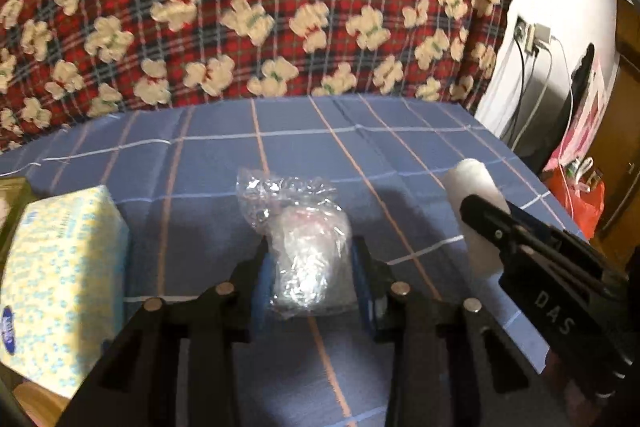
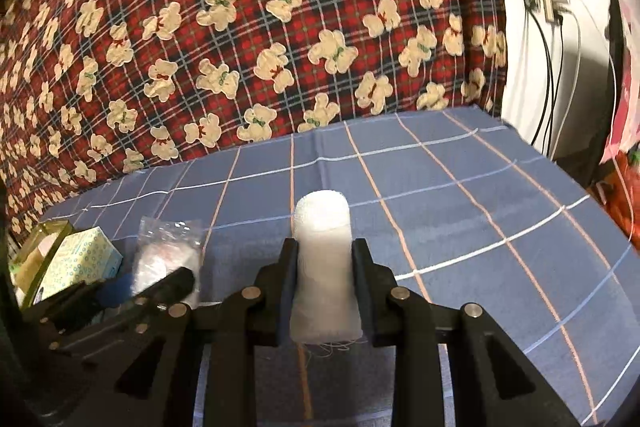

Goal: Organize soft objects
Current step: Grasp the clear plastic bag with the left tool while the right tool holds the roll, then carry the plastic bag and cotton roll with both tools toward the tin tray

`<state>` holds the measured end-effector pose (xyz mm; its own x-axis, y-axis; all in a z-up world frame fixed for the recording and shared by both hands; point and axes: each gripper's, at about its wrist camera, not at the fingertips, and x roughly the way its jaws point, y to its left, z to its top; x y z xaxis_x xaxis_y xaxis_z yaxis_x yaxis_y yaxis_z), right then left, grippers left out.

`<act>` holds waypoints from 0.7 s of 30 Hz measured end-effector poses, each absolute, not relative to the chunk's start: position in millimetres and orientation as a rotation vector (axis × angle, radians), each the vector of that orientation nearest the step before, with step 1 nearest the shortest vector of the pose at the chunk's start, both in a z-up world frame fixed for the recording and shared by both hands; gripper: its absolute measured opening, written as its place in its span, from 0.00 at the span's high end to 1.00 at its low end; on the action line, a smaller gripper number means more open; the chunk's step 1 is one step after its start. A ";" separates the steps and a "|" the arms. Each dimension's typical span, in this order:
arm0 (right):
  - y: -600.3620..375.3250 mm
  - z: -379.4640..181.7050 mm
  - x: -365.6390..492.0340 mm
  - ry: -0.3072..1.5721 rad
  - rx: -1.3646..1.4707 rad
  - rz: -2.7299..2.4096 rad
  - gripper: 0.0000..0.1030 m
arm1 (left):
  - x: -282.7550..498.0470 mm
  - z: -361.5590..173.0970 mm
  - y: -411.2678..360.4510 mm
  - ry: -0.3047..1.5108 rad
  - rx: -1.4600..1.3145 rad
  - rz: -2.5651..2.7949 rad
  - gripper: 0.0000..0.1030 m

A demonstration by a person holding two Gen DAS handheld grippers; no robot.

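Left gripper [image 1: 310, 267]: jaws narrowed onto the plastic-wrapped roll [image 1: 308, 255], pads against both its sides, lower centre of frame. Right gripper [image 2: 325, 287]: jaws clamped on the white gauze roll [image 2: 324, 267], lower centre, standing upright over the blue checked cloth [image 2: 460, 187]. Tissue pack [image 1: 60, 279] at lower left, its edge cut off. Contents inside the wrapper are hard to make out.

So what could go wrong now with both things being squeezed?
The left gripper pinches a crinkly plastic bag; slick film might slip out when lifted. The right gripper holds a gauze roll with loose threads at its end, so it may unravel. The grippers sit close together and could bump.
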<state>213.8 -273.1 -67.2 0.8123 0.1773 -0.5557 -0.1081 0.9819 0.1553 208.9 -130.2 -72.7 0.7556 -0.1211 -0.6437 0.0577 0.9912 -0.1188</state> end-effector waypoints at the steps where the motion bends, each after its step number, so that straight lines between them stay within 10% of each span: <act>1: -271.9 -66.4 213.1 0.602 0.113 0.152 0.71 | 206.9 -71.3 -127.5 0.694 -0.094 -0.091 0.65; 21: -263.0 -48.2 174.0 0.429 0.077 0.152 0.71 | 164.5 -54.5 -112.4 0.524 -0.058 -0.034 0.65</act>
